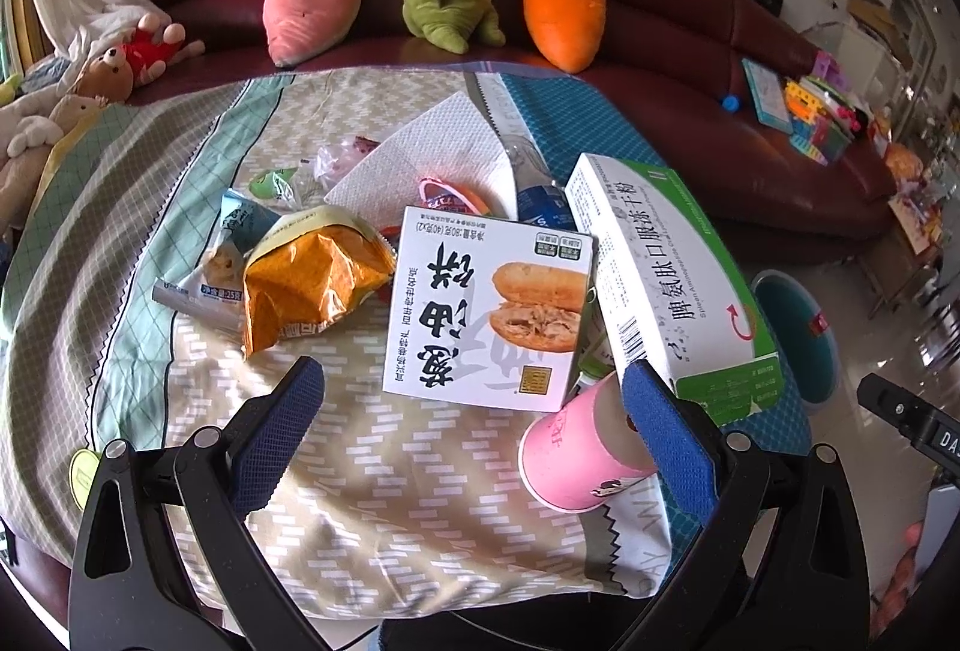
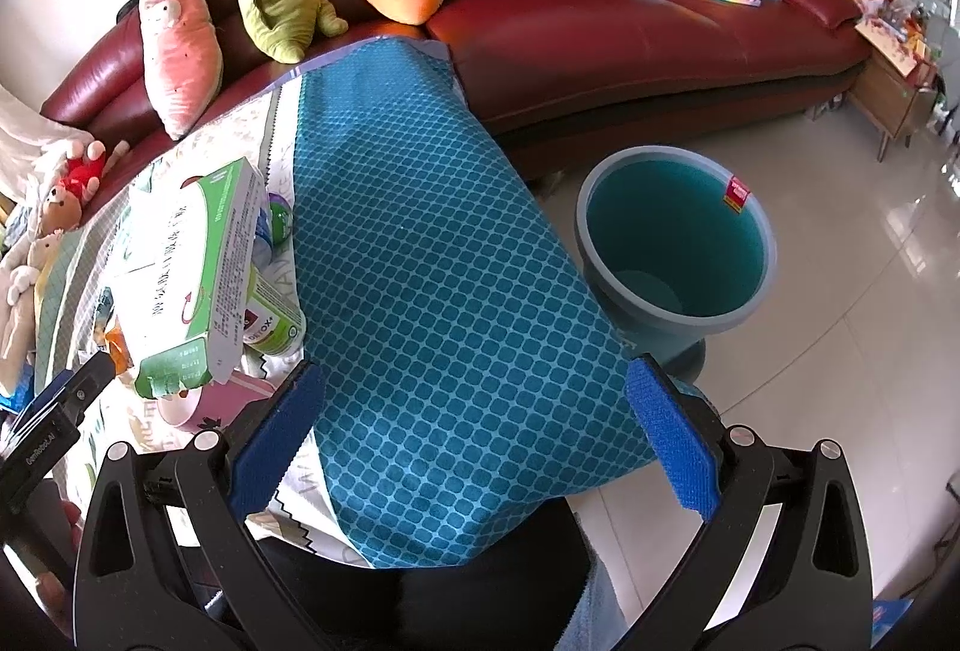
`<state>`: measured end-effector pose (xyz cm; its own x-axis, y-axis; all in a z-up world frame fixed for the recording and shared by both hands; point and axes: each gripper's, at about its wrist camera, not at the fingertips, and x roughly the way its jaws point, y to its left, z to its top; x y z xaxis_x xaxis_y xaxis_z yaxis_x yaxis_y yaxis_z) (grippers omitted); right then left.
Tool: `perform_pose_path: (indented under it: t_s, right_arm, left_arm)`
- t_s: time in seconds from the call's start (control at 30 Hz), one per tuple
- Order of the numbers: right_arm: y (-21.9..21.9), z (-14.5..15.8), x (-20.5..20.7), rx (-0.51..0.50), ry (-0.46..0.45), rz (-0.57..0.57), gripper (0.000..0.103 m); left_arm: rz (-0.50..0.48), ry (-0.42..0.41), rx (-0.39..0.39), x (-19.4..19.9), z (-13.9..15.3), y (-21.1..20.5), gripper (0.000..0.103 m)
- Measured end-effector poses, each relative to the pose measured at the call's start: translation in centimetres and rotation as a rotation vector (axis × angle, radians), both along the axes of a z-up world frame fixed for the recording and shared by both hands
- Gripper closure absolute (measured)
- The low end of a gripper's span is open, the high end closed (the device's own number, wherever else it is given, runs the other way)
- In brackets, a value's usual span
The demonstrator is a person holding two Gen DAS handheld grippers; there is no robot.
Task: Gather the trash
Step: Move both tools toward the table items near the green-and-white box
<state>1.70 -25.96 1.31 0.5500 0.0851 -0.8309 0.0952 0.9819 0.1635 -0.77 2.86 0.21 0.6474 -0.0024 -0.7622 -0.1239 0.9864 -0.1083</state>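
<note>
On the cloth-covered table (image 1: 198,351), the orange snack bag (image 1: 312,285) looked light and crinkly, best pinched at its crumpled edge, the burger box (image 1: 486,303) stiffer, the pink cup (image 1: 576,453) crushable (both grippers gaped, left gripper (image 1: 474,447), right gripper (image 2: 480,435)), teal bin (image 2: 675,255) waiting rightward.

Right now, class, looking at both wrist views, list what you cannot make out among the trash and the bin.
- Plastic bottle, left wrist view: mostly hidden behind the green-and-white box.
- Pink cup, right wrist view: largely covered by that box.
- Bin, left wrist view: cut off by the table edge.
- Bin's red label, right wrist view: too small to read.
</note>
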Motion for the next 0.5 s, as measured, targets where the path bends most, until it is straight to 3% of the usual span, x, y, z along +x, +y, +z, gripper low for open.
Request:
perform_pose_path:
  t_s: [0.5]
  right_arm:
    - [1.2, 0.6, 0.5, -0.026, 0.002, 0.022, 0.006]
  left_arm:
    - [0.011, 0.007, -0.013, 0.3, -0.8, 1.3, 0.003]
